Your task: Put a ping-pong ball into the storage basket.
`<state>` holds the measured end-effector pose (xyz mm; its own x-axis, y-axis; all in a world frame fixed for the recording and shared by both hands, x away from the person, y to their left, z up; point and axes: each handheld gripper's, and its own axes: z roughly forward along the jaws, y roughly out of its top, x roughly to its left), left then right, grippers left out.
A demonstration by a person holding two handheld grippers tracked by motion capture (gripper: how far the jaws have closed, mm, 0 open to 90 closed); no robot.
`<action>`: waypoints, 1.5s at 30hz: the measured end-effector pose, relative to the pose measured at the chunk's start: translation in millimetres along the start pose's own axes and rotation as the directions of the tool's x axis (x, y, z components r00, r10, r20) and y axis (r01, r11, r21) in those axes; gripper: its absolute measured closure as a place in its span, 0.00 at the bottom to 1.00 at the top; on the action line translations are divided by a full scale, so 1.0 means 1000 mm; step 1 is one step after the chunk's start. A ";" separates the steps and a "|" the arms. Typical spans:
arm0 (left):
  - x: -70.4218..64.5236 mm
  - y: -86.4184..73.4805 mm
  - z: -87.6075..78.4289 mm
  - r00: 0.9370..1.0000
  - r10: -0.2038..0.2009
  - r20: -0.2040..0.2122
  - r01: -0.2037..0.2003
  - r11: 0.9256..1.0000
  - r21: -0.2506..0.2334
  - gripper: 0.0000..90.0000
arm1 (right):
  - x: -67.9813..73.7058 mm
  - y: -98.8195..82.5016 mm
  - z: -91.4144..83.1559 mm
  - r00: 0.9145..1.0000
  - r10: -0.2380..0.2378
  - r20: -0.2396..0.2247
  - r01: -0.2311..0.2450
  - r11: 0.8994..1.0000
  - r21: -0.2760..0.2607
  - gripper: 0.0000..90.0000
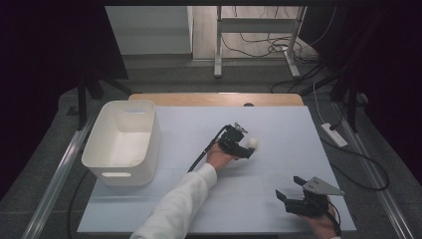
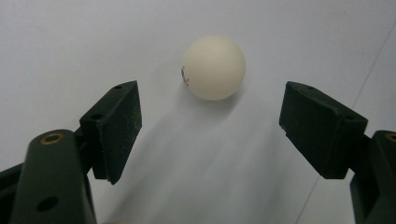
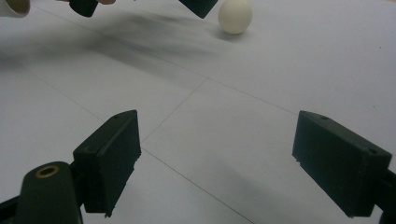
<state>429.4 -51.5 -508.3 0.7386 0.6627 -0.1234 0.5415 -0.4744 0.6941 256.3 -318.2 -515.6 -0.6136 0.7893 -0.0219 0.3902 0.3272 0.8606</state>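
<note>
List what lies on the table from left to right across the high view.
White bin → left gripper, jaws open → white ball just ahead of those jaws → right gripper, jaws open, at the table's near right.

I see a pale grey tabletop (image 1: 278, 129) with a wooden strip along its far edge. A white bin (image 1: 124, 142) stands near its left edge; a small white ball (image 1: 253, 143) rests near the middle.

White bin (image 1: 122, 142) left on table (image 1: 278, 124); cables (image 1: 259, 45) on floor behind.
</note>
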 end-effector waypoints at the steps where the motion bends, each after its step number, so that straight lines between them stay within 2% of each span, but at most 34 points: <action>1: 0.001 0.001 0.001 1.000 -0.003 0.001 0.003 1.000 0.002 0.24 | 0.000 0.000 0.000 1.000 0.000 0.001 0.000 1.000 0.000 0.17; 4: 0.002 0.004 0.004 1.000 -0.016 0.007 0.016 1.000 -0.010 0.24 | -0.001 0.000 0.000 1.000 0.002 0.002 -0.002 1.000 -0.002 0.17; 11: -0.002 0.012 0.011 1.000 0.019 0.008 -0.019 1.000 0.000 0.24 | -0.001 -0.001 -0.002 1.000 0.008 0.003 -0.008 1.000 -0.004 0.17; 24: 0.000 0.017 0.027 1.000 0.013 0.028 -0.014 1.000 0.018 0.26 | -0.002 -0.002 -0.004 1.000 0.015 0.009 -0.015 1.000 -0.008 0.17; 29: 0.001 0.016 0.029 0.999 0.005 0.052 -0.006 1.000 0.021 0.35 | -0.002 -0.002 -0.004 1.000 0.016 0.008 -0.016 1.000 -0.009 0.17; 34: 0.003 0.016 0.030 0.998 0.000 0.055 -0.001 1.000 0.019 0.45 | -0.002 -0.002 -0.004 1.000 0.015 0.008 -0.015 1.000 -0.009 0.17; 37: 0.004 0.016 0.030 0.998 -0.008 0.057 0.007 1.000 0.021 0.56 | -0.002 -0.002 -0.005 1.000 0.015 0.008 -0.015 1.000 -0.008 0.17; 45: 0.004 0.017 0.028 0.998 -0.010 0.066 0.009 1.000 0.016 0.57 | -0.003 -0.002 -0.004 1.000 0.015 0.008 -0.015 1.000 -0.006 0.17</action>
<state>452.6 -72.9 -516.8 0.7580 0.6279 -0.1766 0.5546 -0.4780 0.6812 254.2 -323.5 -515.5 -0.6021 0.7983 -0.0125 0.3952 0.3117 0.8641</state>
